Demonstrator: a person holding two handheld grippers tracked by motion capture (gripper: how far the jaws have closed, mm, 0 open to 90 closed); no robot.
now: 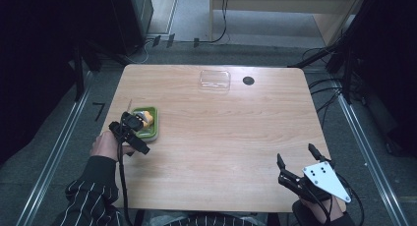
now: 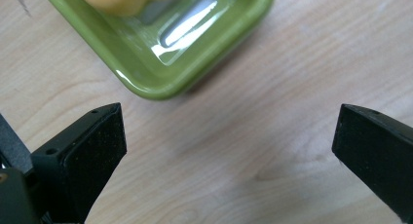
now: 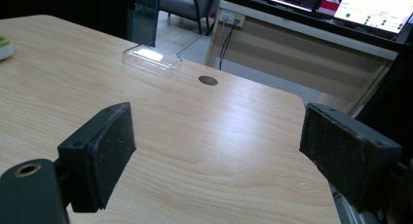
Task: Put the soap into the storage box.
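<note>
Right now your left gripper (image 1: pixel 132 130) hovers, jaws spread wide, just beside the green tray (image 1: pixel 153 130) holding a yellow item (image 1: pixel 146 118); your right gripper (image 1: pixel 296 163) gapes too, well apart.

1. The left gripper (image 1: pixel 132 132) is held low over the tabletop near its left edge, jaws spread wide apart with nothing between them.
2. The left hand (image 1: pixel 105 146) grips it from behind, and a striped sleeve (image 1: pixel 91 189) runs back to the near edge.
3. The right gripper (image 1: pixel 296 158) hovers at the near right corner, jaws wide apart and empty, grey three-cornered plate on top.
</note>
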